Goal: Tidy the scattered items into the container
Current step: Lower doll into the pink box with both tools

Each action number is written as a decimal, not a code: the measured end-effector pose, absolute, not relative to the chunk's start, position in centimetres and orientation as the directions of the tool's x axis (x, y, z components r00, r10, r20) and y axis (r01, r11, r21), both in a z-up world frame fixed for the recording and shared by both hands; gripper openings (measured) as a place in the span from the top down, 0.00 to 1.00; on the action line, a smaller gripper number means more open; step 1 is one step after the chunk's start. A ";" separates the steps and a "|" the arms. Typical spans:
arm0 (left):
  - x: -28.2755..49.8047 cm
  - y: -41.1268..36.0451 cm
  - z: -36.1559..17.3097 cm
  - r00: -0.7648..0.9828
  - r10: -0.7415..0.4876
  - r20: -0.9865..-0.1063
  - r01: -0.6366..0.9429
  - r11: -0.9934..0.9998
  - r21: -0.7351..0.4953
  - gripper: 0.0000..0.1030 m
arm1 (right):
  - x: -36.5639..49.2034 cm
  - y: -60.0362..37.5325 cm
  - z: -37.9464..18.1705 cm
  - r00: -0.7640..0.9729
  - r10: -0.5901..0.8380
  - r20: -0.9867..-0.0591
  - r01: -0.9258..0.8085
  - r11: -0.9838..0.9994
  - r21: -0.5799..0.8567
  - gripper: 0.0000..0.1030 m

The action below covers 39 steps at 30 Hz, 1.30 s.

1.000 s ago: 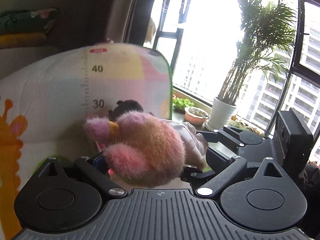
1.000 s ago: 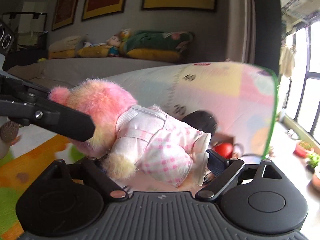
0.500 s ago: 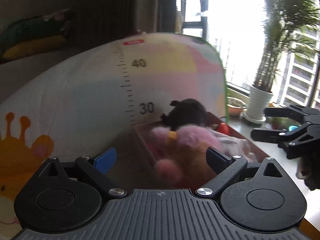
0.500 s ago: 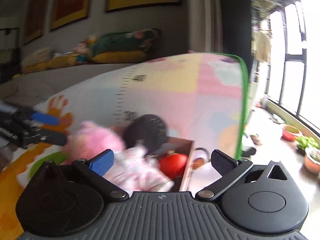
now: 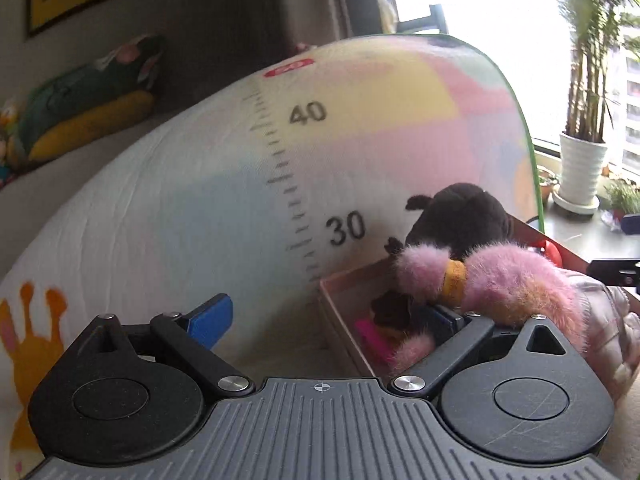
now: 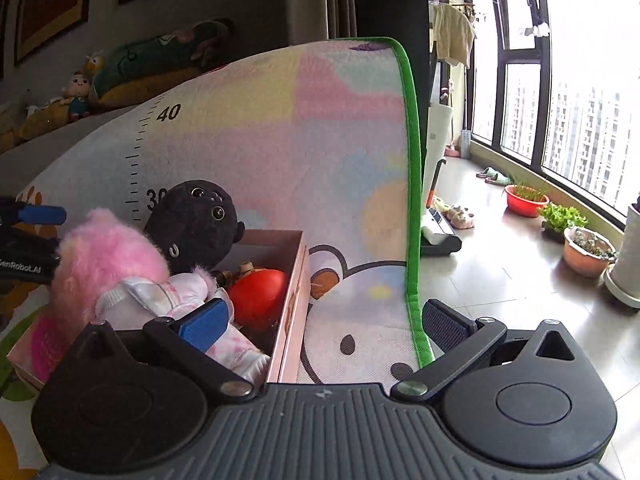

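Note:
A fluffy pink plush point(image 5: 500, 284) in a white and pink checked dress point(image 6: 160, 292) lies in the pink box point(image 5: 340, 308), partly over its near rim. A black plush point(image 5: 460, 216) and a red ball point(image 6: 260, 296) are in the same box point(image 6: 298, 276). My left gripper point(image 5: 328, 320) stands open just left of the box, its right finger close under the pink plush's arm. My right gripper point(image 6: 324, 322) is open at the box's right corner, holding nothing. Each gripper shows at the edge of the other's view, the left gripper point(image 6: 36, 240) and the right gripper point(image 5: 620, 248).
A colourful play mat point(image 5: 280, 160) with a printed ruler and a green border point(image 6: 412, 200) lies under the box. Potted plants point(image 6: 588, 248) and a red basin point(image 6: 526, 200) stand along the window. Cushions and toys point(image 6: 160, 60) sit on the sofa behind.
Both grippers held the pink plush one second ago. They have let it go into the box, opened and drawn back; the plush now rests against the black plush.

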<state>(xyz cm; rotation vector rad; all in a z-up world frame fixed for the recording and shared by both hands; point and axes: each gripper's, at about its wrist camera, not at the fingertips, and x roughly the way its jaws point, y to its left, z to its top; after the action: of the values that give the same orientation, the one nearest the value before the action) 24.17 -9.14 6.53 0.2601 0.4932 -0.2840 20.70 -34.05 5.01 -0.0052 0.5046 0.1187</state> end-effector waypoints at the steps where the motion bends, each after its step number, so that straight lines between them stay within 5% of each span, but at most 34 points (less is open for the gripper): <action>1: 24.6 -9.3 6.7 0.839 -0.213 -0.500 0.341 0.923 0.180 0.03 | 20.6 -33.9 5.4 0.873 0.115 -0.474 -0.118 0.993 0.024 0.00; 10: 21.8 -6.8 6.5 0.819 -0.299 -0.490 0.365 0.930 0.042 0.04 | 28.9 -30.5 10.9 0.864 0.190 -0.466 -0.168 0.982 0.087 0.00; 16: 19.4 -4.9 6.5 0.809 -0.369 -0.457 0.374 0.924 -0.083 0.03 | 34.3 -28.0 7.7 0.818 -0.043 -0.574 -0.078 0.980 -0.185 0.00; 21: 18.4 -4.5 6.1 0.802 -0.405 -0.439 0.383 0.913 -0.141 0.03 | 33.2 -28.0 6.3 0.787 -0.019 -0.617 -0.112 0.978 -0.173 0.00; 28: 18.6 -4.7 5.5 0.807 -0.384 -0.449 0.360 0.922 -0.142 0.02 | 33.4 -23.1 6.2 0.781 0.045 -0.623 -0.317 0.888 -0.333 0.00; 39: 18.3 -5.7 5.5 0.812 -0.383 -0.441 0.377 0.920 -0.107 0.02 | 34.3 -21.2 10.7 0.791 0.184 -0.584 -0.302 0.947 -0.110 0.00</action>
<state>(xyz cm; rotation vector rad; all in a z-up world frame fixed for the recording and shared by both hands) 18.30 -5.70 5.53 -0.0150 0.4741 -0.4058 34.28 -21.21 10.72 -0.2025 0.6048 0.2638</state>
